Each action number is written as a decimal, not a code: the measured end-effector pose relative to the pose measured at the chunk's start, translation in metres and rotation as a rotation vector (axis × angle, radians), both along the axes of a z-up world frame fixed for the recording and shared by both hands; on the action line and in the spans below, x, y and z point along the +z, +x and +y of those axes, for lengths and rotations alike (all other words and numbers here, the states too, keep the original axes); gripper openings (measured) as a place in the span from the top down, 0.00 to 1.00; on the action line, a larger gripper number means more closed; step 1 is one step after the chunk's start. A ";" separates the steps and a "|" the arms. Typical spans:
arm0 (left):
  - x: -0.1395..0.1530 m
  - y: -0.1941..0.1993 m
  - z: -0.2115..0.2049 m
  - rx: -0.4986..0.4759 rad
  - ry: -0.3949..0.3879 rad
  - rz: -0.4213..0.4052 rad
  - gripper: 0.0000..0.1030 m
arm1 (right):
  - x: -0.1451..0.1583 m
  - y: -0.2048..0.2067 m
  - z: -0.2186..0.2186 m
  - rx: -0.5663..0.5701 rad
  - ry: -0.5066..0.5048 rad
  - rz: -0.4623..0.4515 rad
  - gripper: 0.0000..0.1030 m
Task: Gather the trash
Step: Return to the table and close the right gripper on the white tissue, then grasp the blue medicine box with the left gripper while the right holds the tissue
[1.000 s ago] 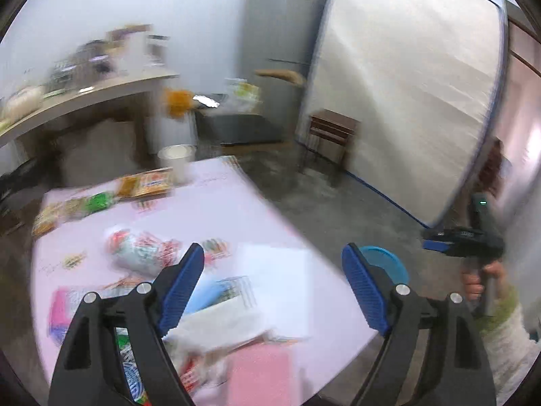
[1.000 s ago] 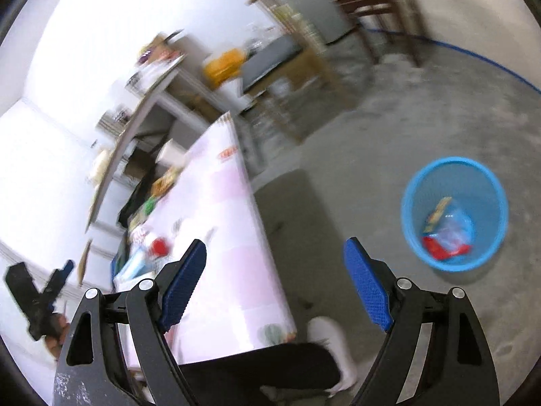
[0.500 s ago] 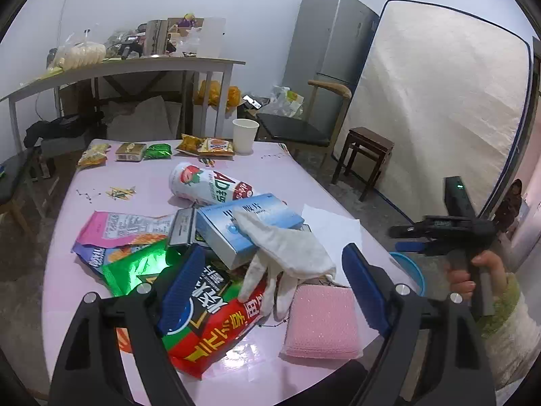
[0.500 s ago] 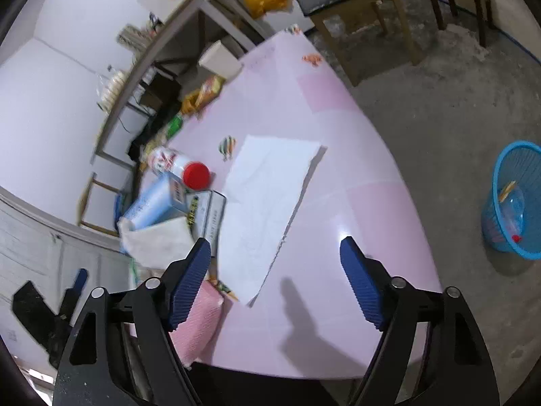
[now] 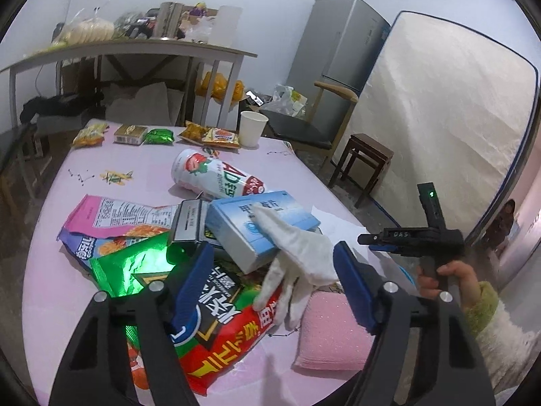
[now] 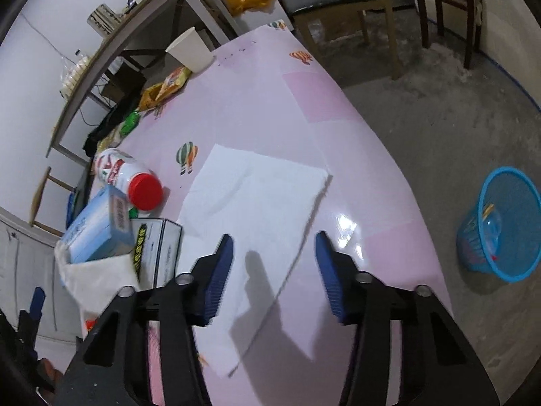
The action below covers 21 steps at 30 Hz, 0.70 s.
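Little is done: the blue basket (image 6: 500, 223) on the floor holds only a few scraps, while a heap of snack bags (image 5: 216, 318), a blue box (image 5: 250, 226), a bottle (image 5: 216, 177) and a white glove (image 5: 301, 260) covers the pink table (image 6: 270, 108). The left gripper (image 5: 274, 287), closing, hangs empty over the heap. The right gripper (image 6: 274, 270), closing and empty, hangs over a white paper sheet (image 6: 257, 203). A shelf, chair and fridge stand behind.

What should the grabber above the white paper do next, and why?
Probably lower the right gripper a little more, so its closing jaws pinch the white paper sheet. The paper lies flat on the pink table below the jaws, not yet between them, and the blue bin waits on the floor nearby.
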State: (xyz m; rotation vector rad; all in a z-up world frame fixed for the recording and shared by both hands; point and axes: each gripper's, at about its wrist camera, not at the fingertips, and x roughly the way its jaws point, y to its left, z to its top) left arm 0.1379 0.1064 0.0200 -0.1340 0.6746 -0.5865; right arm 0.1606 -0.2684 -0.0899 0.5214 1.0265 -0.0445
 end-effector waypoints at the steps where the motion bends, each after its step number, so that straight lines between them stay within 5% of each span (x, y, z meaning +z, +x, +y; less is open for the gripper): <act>1: -0.001 0.001 0.002 0.004 -0.007 0.005 0.32 | 0.000 0.001 0.001 -0.001 -0.009 -0.002 0.63; 4: -0.001 0.004 0.006 0.009 -0.015 0.010 0.34 | -0.002 0.007 0.002 -0.003 -0.022 0.009 0.87; 7: -0.002 0.007 0.007 0.005 -0.014 0.011 0.34 | -0.005 0.009 -0.002 -0.004 -0.004 0.017 1.00; 18: 0.013 0.027 -0.012 -0.041 0.052 -0.011 0.34 | 0.017 -0.007 -0.034 -0.038 0.056 -0.093 1.00; 21: 0.018 0.038 -0.025 -0.081 0.090 -0.005 0.26 | 0.010 -0.008 -0.037 -0.031 0.084 -0.080 1.00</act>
